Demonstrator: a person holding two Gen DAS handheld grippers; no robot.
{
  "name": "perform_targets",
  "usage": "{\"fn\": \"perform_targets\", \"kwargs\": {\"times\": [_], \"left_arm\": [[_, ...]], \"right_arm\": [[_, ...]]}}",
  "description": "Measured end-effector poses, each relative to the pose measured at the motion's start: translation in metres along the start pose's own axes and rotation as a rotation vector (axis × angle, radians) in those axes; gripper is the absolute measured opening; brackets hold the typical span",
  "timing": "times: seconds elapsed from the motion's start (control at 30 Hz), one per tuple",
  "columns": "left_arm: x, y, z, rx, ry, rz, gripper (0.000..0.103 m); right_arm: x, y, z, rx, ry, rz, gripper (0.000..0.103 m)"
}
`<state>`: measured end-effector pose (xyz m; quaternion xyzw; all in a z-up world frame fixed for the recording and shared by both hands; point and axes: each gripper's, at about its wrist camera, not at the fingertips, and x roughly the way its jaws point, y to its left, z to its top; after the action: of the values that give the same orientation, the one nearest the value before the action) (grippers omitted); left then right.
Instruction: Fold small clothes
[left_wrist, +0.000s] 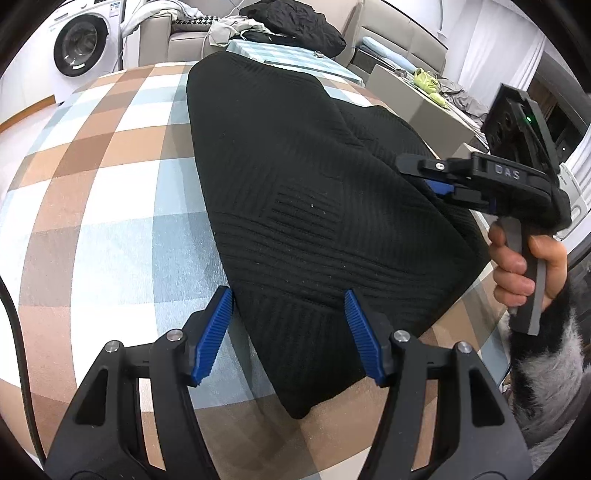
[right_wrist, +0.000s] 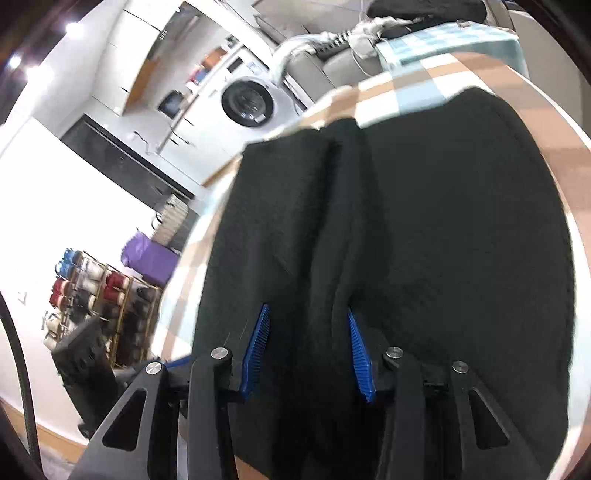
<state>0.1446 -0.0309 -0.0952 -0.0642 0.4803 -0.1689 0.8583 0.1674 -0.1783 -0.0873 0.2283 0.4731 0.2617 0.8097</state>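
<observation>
A black ribbed knit garment (left_wrist: 295, 192) lies folded on a table with a checked cloth (left_wrist: 103, 192). My left gripper (left_wrist: 288, 306) is open over the garment's near corner, its blue pads on either side of the edge. My right gripper (left_wrist: 424, 173) reaches in from the right, low over the garment's right edge, held by a hand. In the right wrist view the right gripper (right_wrist: 306, 325) is open, its jaws astride a raised fold of the black garment (right_wrist: 443, 240). Whether the pads touch the fabric is unclear.
A washing machine (left_wrist: 85, 40) stands beyond the table at the left. A sofa with a dark cushion (left_wrist: 295, 22) and loose clothes is behind. A low table (left_wrist: 417, 96) with small green items is at the right. A shoe rack (right_wrist: 99, 302) stands by the wall.
</observation>
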Motion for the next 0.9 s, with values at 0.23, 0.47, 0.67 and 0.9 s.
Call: {"fn": "perform_targets", "kwargs": {"times": [0.23, 0.47, 0.67, 0.9], "left_arm": [[-0.001, 0.002, 0.004, 0.005, -0.013, -0.004, 0.059], [-0.003, 0.006, 0.012, -0.019, -0.033, -0.014, 0.059], [-0.014, 0.01, 0.019, -0.036, -0.068, -0.008, 0.059], [-0.005, 0.001, 0.017, -0.01, -0.03, 0.002, 0.059]], "right_arm": [[0.013, 0.005, 0.002, -0.038, 0.038, -0.017, 0.043], [0.004, 0.014, 0.004, -0.129, 0.013, -0.084, 0.006], [-0.06, 0.039, -0.009, -0.189, -0.124, -0.176, 0.005], [-0.029, -0.013, -0.026, -0.082, 0.004, -0.263, 0.012]]}}
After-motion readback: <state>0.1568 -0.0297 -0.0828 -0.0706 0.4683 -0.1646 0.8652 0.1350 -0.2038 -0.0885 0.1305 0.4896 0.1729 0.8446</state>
